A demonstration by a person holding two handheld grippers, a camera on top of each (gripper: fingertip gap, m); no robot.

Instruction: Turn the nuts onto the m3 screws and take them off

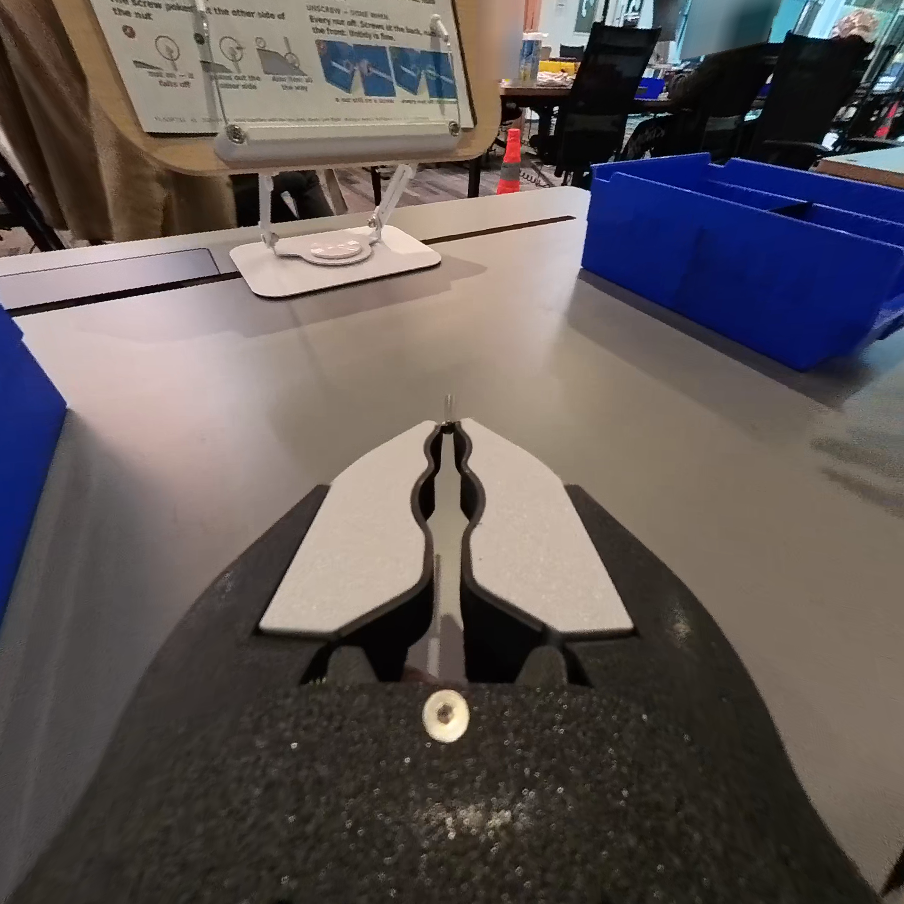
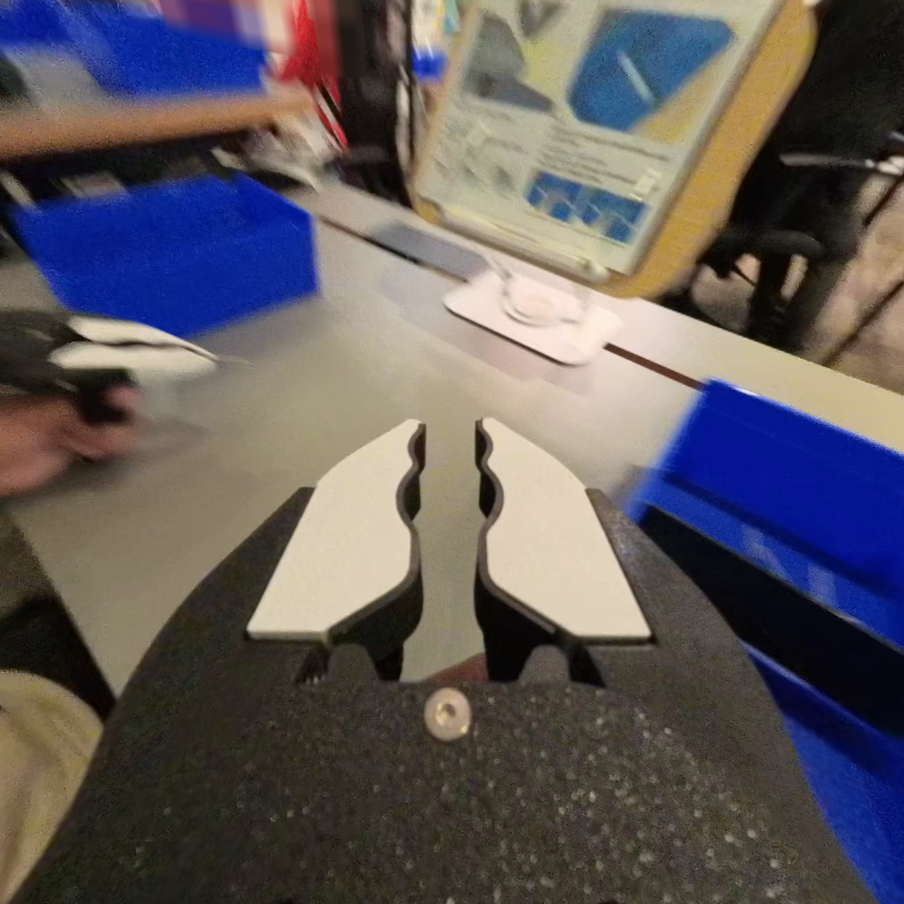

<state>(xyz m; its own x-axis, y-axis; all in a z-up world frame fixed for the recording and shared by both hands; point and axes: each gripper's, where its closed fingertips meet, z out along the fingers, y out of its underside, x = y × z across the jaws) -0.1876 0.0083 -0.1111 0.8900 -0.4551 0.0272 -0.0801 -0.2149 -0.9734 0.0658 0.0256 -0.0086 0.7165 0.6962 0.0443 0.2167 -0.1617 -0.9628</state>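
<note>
In the left wrist view my left gripper (image 1: 448,424) is shut on a small silver m3 screw (image 1: 448,407), held by its head at the fingertips, with the threaded shaft pointing forward over the grey table (image 1: 195,391). No nut shows on it. In the right wrist view my right gripper (image 2: 450,424) is open and empty above the table, its jaws a small gap apart. The left gripper (image 2: 215,361) also shows blurred at the far left of that view, held by a hand (image 2: 44,450), with the screw tip (image 2: 235,363) sticking out.
A blue bin (image 1: 753,264) stands at the right of the table and another blue bin (image 1: 24,440) at the left edge. An instruction sheet on a white stand (image 1: 337,264) stands at the back. In the right wrist view, blue bins (image 2: 166,254) (image 2: 782,513) lie left and right. Left tips to right tips: about 30 cm.
</note>
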